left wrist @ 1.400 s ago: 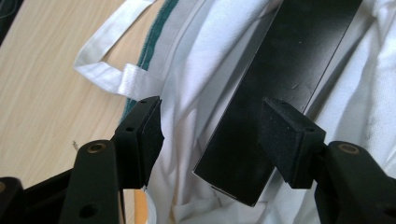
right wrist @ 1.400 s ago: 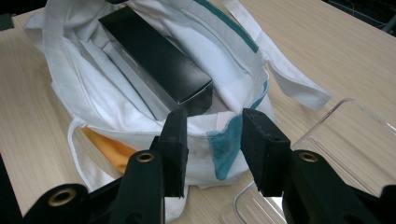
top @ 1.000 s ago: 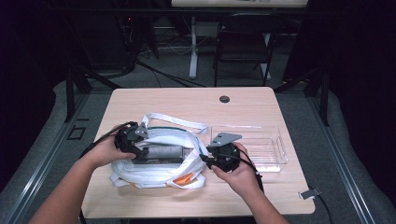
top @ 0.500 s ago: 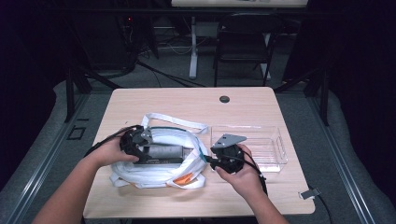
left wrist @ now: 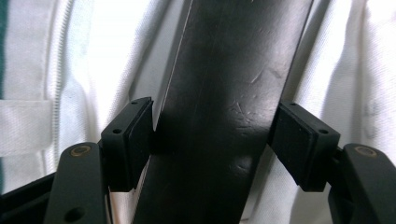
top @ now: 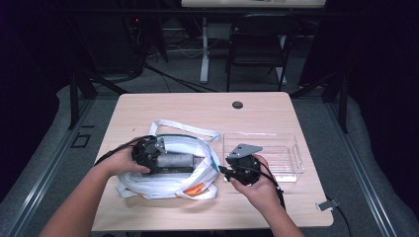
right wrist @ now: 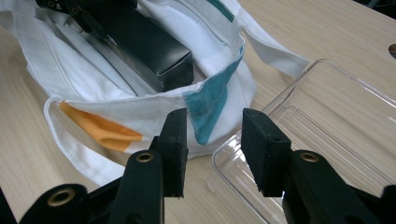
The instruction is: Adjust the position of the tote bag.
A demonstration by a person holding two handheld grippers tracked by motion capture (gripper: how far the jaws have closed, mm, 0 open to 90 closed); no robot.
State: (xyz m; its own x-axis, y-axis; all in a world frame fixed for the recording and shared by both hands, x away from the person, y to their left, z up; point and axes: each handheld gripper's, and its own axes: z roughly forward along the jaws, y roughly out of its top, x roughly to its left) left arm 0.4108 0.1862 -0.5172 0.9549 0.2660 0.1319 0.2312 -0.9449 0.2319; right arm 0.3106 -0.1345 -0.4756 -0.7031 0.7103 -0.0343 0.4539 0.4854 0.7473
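A white cloth bag point(top: 163, 186) with a teal stripe and an orange patch lies open on the wooden table point(top: 197, 113). A long black box point(top: 174, 162) lies inside it. My left gripper point(top: 148, 154) reaches into the bag from the left. In the left gripper view the box point(left wrist: 219, 93) runs between its pads point(left wrist: 133, 140). The jaws have just been opening and stand wide beside the box's edges, with the left gripper point(left wrist: 212, 135) open. My right gripper point(top: 226, 170) hovers open at the bag's right rim point(right wrist: 205, 107), and nothing is between the jaws of the right gripper point(right wrist: 215, 140).
A clear plastic tray point(top: 291, 163) stands on the table right of the bag, close under my right hand, and its near corner point(right wrist: 233, 154) is by my right jaw. A round cable hole point(top: 237, 104) is at the table's far edge. A chair point(top: 257, 44) stands behind the table.
My left gripper has moved a little right and down into the bag with the black box. My right gripper has stayed where it was.
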